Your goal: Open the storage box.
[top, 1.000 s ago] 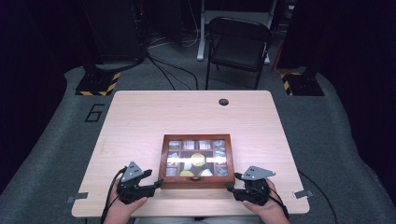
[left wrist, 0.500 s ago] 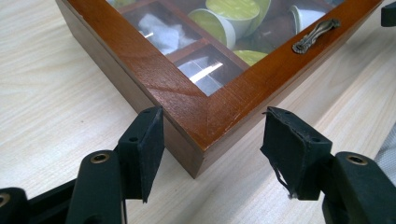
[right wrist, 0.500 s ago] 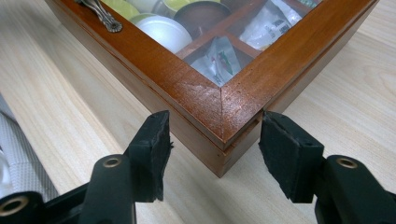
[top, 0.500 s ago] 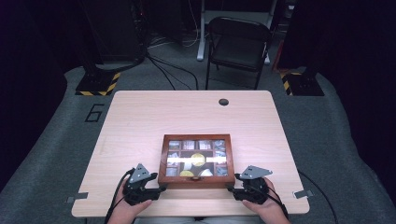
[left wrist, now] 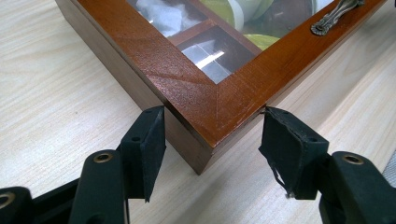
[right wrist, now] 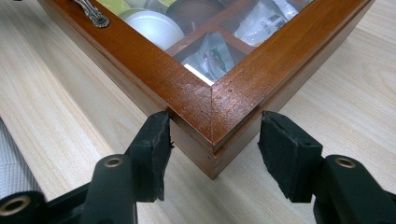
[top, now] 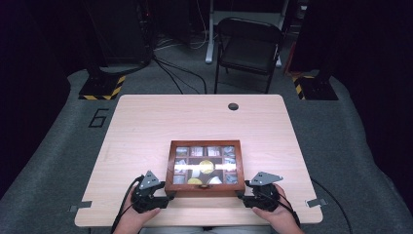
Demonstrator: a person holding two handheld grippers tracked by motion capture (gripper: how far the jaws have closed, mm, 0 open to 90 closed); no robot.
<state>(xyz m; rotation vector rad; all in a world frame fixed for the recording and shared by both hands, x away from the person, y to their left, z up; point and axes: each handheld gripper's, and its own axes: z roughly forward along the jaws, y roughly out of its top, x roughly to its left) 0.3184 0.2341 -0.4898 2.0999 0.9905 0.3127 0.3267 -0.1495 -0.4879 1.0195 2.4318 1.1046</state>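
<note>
high view: a wooden box with a glass lid sits on the table, near its front edge and about midway across. through the glass show small compartments with packets and round yellow and white things. the left gripper is at the box's near left corner, the right gripper at its near right corner, each in a hand coming up from the bottom edge. behind the table stands a folding chair on grey floor.

left gripper view: the two black jaws straddle the box's corner. the left pad touches the box's side wall just below the lid's edge; the right pad meets the other wall at its top corner. the jaws have just been closing, and they now clamp the corner between them. a metal handle lies on the lid's front rail, top right.

right gripper view: the jaws straddle the other near corner the same way. the left pad presses the wall under the lid's rim. the right pad stands just beside its wall; i cannot tell whether it touches. the jaws have closed in a little around the corner.
</note>
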